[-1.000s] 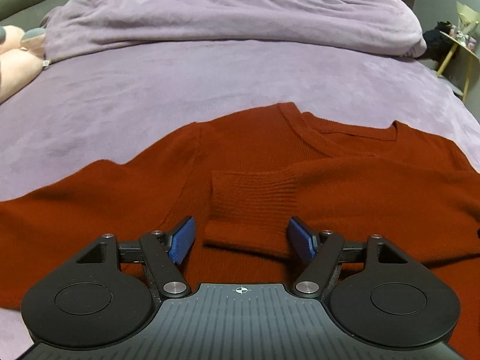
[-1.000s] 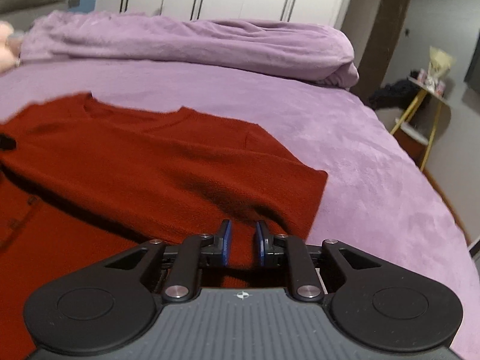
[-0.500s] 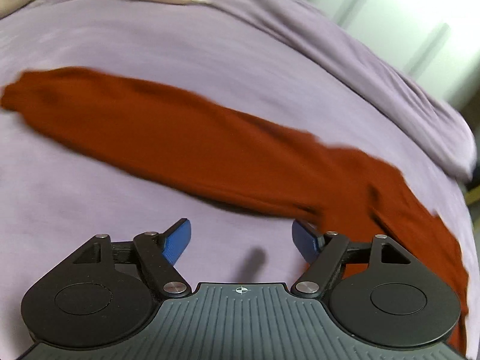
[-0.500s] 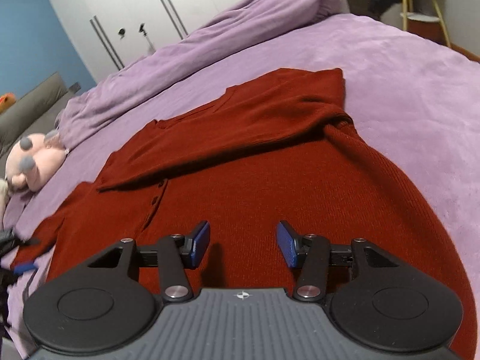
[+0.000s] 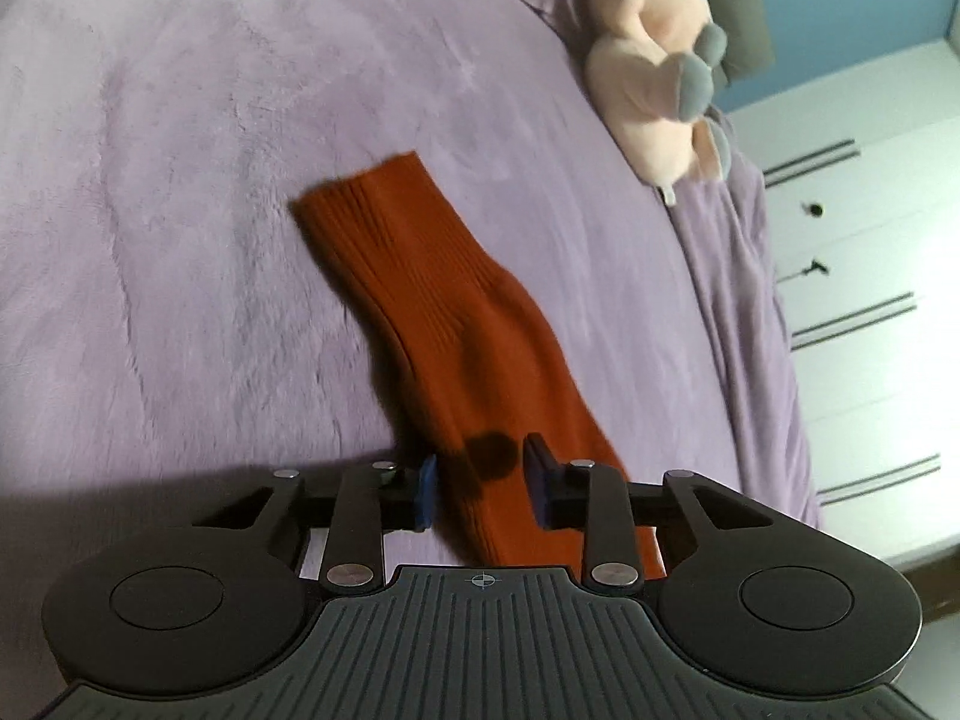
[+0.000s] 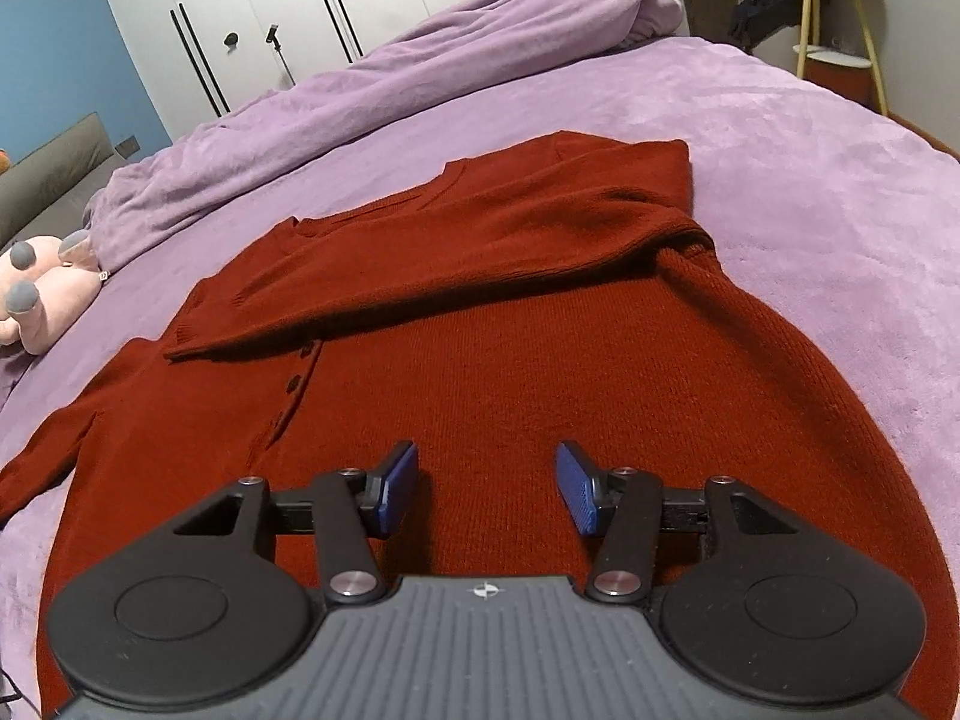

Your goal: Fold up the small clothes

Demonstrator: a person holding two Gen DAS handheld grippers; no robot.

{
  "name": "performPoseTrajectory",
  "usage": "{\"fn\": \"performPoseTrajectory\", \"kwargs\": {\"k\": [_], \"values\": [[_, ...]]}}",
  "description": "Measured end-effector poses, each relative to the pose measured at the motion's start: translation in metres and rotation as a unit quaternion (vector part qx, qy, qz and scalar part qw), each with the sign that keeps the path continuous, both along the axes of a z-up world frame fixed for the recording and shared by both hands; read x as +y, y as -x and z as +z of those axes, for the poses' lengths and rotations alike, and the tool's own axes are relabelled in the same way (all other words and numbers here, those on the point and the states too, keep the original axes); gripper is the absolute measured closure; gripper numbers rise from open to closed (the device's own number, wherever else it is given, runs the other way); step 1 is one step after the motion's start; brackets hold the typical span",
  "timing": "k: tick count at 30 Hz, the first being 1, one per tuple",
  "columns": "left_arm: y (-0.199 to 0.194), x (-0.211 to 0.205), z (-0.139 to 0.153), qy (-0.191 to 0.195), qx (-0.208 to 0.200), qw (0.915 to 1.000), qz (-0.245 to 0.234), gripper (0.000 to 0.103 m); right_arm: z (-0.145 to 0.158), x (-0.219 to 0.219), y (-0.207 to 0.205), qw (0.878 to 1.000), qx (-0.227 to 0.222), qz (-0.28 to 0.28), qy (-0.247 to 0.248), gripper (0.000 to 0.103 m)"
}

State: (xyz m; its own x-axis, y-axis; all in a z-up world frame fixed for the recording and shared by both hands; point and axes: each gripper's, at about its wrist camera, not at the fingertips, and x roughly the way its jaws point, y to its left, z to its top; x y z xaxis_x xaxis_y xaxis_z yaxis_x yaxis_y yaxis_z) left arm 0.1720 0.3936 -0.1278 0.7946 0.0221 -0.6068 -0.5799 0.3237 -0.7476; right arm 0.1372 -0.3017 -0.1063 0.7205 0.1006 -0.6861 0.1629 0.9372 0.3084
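While a rust-red cardigan (image 6: pixel 540 360) lies spread flat across a bed covered in a lilac plush blanket (image 6: pixel 810 138), the right gripper (image 6: pixel 486 489) hangs low over the garment's lower body, its blue-padded fingers (image 6: pixel 396 489) parted wide with bare knit between them and nothing in their hold. One sleeve (image 6: pixel 432 264) is folded across the chest, its ribbed cuff ending just above the dark buttons (image 6: pixel 294 384) of the placket. The other sleeve (image 5: pixel 456 324) stretches out over the blanket toward the bed's edge, and the left gripper (image 5: pixel 480 492) sits at it, fingers (image 5: pixel 427 492) partly open on either side of the fabric; the sleeve runs between them, but whether the pads touch the knit cannot be told, and a round shadow falls on the cloth at that spot. This sleeve's ribbed cuff (image 5: pixel 372 198) lies flat and well clear of the tool. A pink plush toy (image 5: pixel 654 66) with grey feet rests near the head of the bed, beyond the outstretched sleeve, apart from the cardigan. Behind the garment, a bunched lilac duvet (image 6: pixel 450 54) is heaped along the far side of the mattress. White wardrobe doors (image 6: pixel 258 18) with dark handles line the wall, beside a blue-painted section (image 6: pixel 54 48). To the right, a small yellow-legged side table (image 6: pixel 840 30) stands off the bed, with dark items piled on and beside it.
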Motion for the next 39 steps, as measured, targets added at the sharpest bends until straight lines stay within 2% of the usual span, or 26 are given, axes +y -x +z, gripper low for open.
{"fn": "performPoseTrajectory", "kwargs": {"k": [3,6,9,10,13,14,16,17,19,22,23,24,25,26,27,28,30,32,33,35,36,39], "values": [[-0.001,0.004,-0.002,0.0,-0.006,0.9999,0.013,0.074,0.0,0.0,-0.001,1.0,0.001,-0.001,0.0,0.052],[0.0,0.015,-0.009,0.029,-0.02,0.9987,0.038,0.075,-0.001,0.001,-0.001,1.0,0.0,0.002,0.003,0.052],[0.002,0.022,-0.011,0.039,-0.02,0.9978,0.049,0.087,-0.001,0.001,-0.001,1.0,0.0,0.002,0.004,0.052],[0.003,0.023,-0.008,0.028,-0.016,0.9984,0.048,0.095,-0.001,0.001,-0.001,1.0,-0.001,0.002,0.003,0.052],[-0.003,0.012,0.014,-0.039,-0.018,0.9991,0.009,0.094,-0.002,-0.001,0.0,1.0,-0.003,0.002,-0.002,0.052],[-0.008,0.002,0.028,-0.073,-0.024,0.997,-0.015,0.094,-0.002,-0.001,0.0,1.0,-0.004,0.003,-0.002,0.052],[-0.02,-0.025,0.056,-0.133,-0.044,0.9876,-0.072,0.094,-0.002,-0.001,0.0,1.0,-0.006,0.003,-0.002,0.052],[-0.026,-0.045,0.072,-0.163,-0.058,0.9792,-0.105,0.094,-0.002,0.0,0.0,1.0,-0.006,0.003,-0.002,0.052],[-0.038,-0.092,0.103,-0.215,-0.094,0.9555,-0.179,0.094,-0.002,-0.001,0.001,1.0,-0.007,0.002,-0.004,0.052],[-0.047,-0.181,0.141,-0.267,-0.157,0.9039,-0.295,0.093,-0.001,-0.004,0.002,1.0,-0.009,-0.001,-0.013,0.052],[-0.049,-0.212,0.147,-0.278,-0.173,0.8839,-0.334,0.088,-0.001,-0.005,0.003,1.0,-0.009,-0.002,-0.018,0.052],[-0.051,-0.237,0.149,-0.283,-0.18,0.8683,-0.365,0.083,0.0,-0.006,0.004,1.0,-0.009,-0.002,-0.023,0.052],[-0.055,-0.263,0.147,-0.282,-0.181,0.8523,-0.402,0.071,0.0,-0.008,0.004,1.0,-0.008,-0.002,-0.024,0.053],[-0.058,-0.283,0.141,-0.277,-0.177,0.8433,-0.425,0.065,0.002,-0.009,0.004,1.0,-0.006,0.0,-0.025,0.053],[-0.06,-0.299,0.132,-0.271,-0.167,0.8408,-0.438,0.064,0.005,-0.01,0.003,1.0,-0.003,0.001,-0.027,0.055],[-0.061,-0.31,0.12,-0.262,-0.145,0.8436,-0.446,0.064,0.008,-0.011,0.003,1.0,-0.002,0.002,-0.031,0.056],[-0.061,-0.322,0.093,-0.237,-0.095,0.8579,-0.446,0.064,0.015,-0.013,0.0,0.999,-0.01,0.01,-0.044,0.056],[-0.059,-0.323,0.07,-0.234,-0.047,0.8684,-0.435,0.064,0.023,-0.01,-0.006,0.998,-0.026,0.028,-0.05,0.056],[-0.057,-0.322,0.061,-0.246,-0.025,0.8694,-0.428,0.064,0.026,-0.006,-0.012,0.997,-0.031,0.039,-0.053,0.056],[-0.049,-0.319,0.048,-0.276,0.007,0.8655,-0.418,0.064,0.03,0.004,-0.028,0.995,-0.035,0.06,-0.073,0.056],[-0.047,-0.315,0.043,-0.285,0.017,0.8637,-0.415,0.063,0.03,0.01,-0.037,0.993,-0.033,0.074,-0.09,0.056],[-0.04,-0.305,0.039,-0.289,0.019,0.8662,-0.407,0.059,0.027,0.036,-0.069,0.984,-0.026,0.115,-0.135,0.052]]}}
